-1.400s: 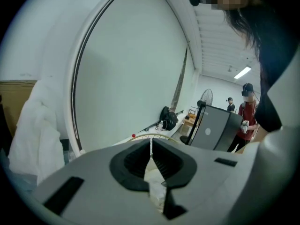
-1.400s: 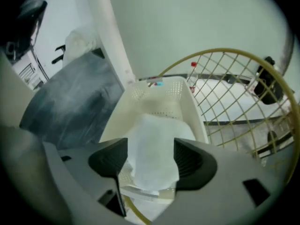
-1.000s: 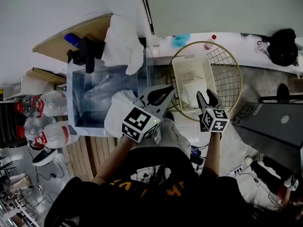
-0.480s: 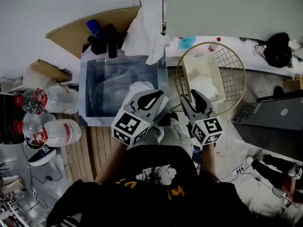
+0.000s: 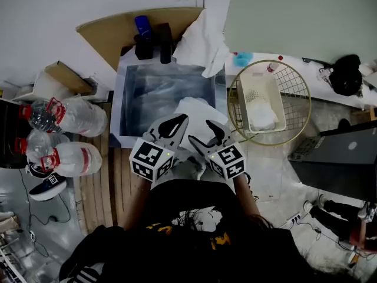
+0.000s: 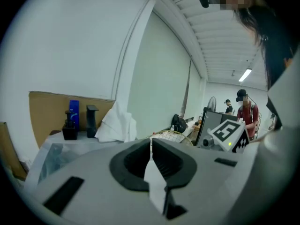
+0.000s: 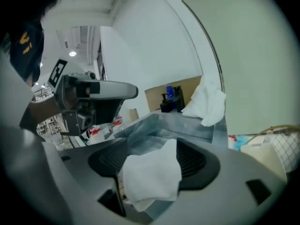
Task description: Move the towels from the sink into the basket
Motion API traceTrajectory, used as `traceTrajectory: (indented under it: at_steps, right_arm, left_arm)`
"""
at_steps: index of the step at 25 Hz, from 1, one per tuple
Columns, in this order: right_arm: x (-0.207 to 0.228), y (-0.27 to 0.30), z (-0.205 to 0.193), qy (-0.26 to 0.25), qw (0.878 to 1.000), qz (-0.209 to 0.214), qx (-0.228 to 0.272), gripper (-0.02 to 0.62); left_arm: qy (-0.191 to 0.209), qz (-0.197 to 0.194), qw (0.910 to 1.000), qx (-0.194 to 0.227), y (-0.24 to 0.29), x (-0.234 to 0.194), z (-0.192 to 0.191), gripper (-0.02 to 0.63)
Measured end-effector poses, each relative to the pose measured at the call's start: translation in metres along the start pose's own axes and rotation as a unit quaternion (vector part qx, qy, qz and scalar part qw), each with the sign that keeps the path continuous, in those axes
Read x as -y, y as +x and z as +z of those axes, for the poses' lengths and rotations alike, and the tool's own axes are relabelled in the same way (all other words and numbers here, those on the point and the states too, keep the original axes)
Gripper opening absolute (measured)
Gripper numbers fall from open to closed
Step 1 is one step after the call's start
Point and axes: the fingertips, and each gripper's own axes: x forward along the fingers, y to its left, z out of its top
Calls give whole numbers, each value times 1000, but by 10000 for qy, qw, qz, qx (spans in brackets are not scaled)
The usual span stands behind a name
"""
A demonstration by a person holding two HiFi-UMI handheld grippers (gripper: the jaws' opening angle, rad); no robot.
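The steel sink (image 5: 122, 108) holds one white towel (image 5: 197, 114) bunched at its front right; a second towel (image 5: 203, 37) drapes over its back right corner. Right of it, a gold wire basket (image 5: 294, 99) holds a white plastic crate (image 5: 250, 87) with a towel (image 5: 262, 114) inside. My left gripper (image 5: 179, 119) (image 6: 151, 142) hovers at the front towel's left edge, tips together, with only a white sliver in the slit. My right gripper (image 5: 211, 128) (image 7: 152, 151) has just been opening. That towel (image 7: 150, 177) shows between its jaws, and the pads stand clear of it.
Two large water bottles (image 5: 73, 119) (image 5: 68, 161) lie left of the sink. A blue bottle (image 5: 141, 25) and black dispensers (image 5: 164, 40) stand behind it. A dark case (image 5: 347, 158) and a black bag (image 5: 344, 72) sit right of the basket. Wooden slats (image 5: 109, 187) lie below.
Both grippers have swung left, away from the basket and over the sink's front edge. The right gripper left the crate and now spreads wider over the front towel.
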Motion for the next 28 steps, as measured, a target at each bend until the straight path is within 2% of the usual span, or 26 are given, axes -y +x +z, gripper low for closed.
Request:
traceTrajectory:
  at_steps: [5, 8, 10, 13, 16, 19, 21, 22, 24, 25, 26, 28]
  right_arm:
    - [1, 45, -5, -541, 9975, -84, -454, 337]
    - [13, 67, -18, -762, 9912, -182, -1064, 365]
    - [21, 78, -32, -1051, 9807, -281, -1624, 383]
    - [29, 93, -56, -1412, 9571, -361, -2504, 394]
    - [36, 108, -80, -1315, 9372, -403, -3206, 395]
    - [44, 118, -96, -1070, 9229, -455, -3671, 393]
    - [50, 124, -104, -1157, 9095, -564, -3953, 391]
    - [53, 128, -109, -1239, 9014, -612, -4103, 383]
    - [57, 132, -122, -1374, 8822, -634, -4459, 315]
    - [58, 132, -126, -1384, 8752, -609, -4594, 303]
    - [60, 134, -127, -1363, 8733, -566, -4642, 288]
    - [63, 137, -124, -1287, 8807, -451, -4535, 256]
  left_arm:
    - [-88, 212, 9997, 47, -18, -17, -8, 17]
    - [-122, 279, 9995, 72, -25, -21, -11, 17]
    - [-129, 313, 9994, 79, -27, -23, -12, 17]
    - [-181, 368, 9991, 79, -28, -27, -14, 17]
    - [-235, 411, 9988, 89, -26, -30, -14, 17]
    - [-291, 464, 9984, 106, -26, -34, -14, 17]
    - [-338, 526, 9980, 111, -26, -39, -15, 17]
    - [-361, 564, 9977, 106, -27, -41, -16, 17]
    - [-405, 643, 9971, 95, -28, -46, -17, 17]
    - [-426, 683, 9967, 95, -29, -49, -17, 17]
    - [-446, 724, 9963, 102, -31, -51, -17, 17]
    - [-472, 822, 9954, 130, -35, -57, -17, 17]
